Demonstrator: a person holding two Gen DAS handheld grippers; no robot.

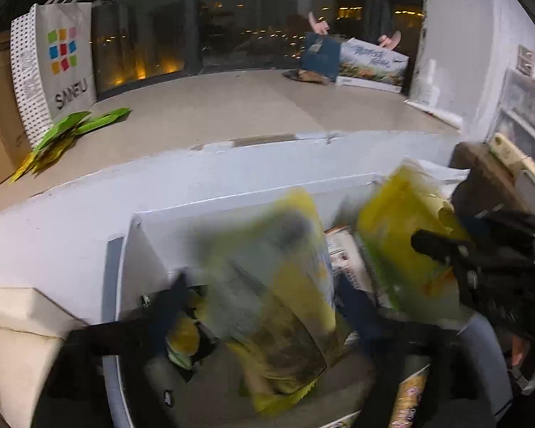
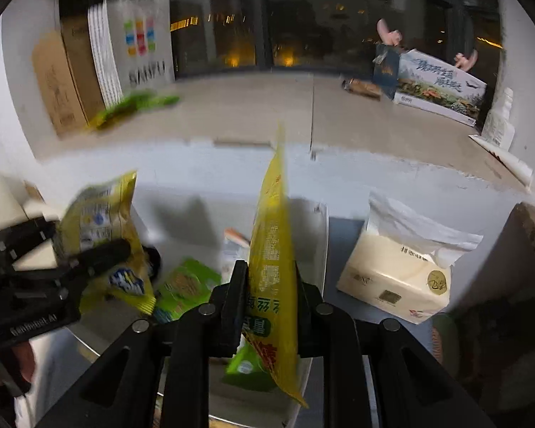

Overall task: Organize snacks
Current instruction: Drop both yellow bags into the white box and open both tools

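- Left wrist view: the left gripper has its two dark fingers spread on each side of a yellow snack bag. The picture is very blurry here, so I cannot tell if the fingers are pinching the bag or just sitting beside it.
- The bag hangs over a white box that has more snacks inside.
- On the right, the right gripper pinches a second yellow bag and holds it up over the same box.
- Far back, green packets lie on the floor just beside a white shopping bag with colored squares on it.
- Right wrist view: the right gripper has its fingers pressed on both sides of the second yellow bag. The bag stands up tall and thin, seen edge-on.
- Under it, inside the white box, lie green snack packs.
- On the left, the left gripper is at the yellow snack bag, which has a blue mark low down. One dark finger lies across the front of the bag.
- A pack of tissues sits to the right of the box, on the table beside it.
- A brown cardboard box stands by the shopping bag at the back.
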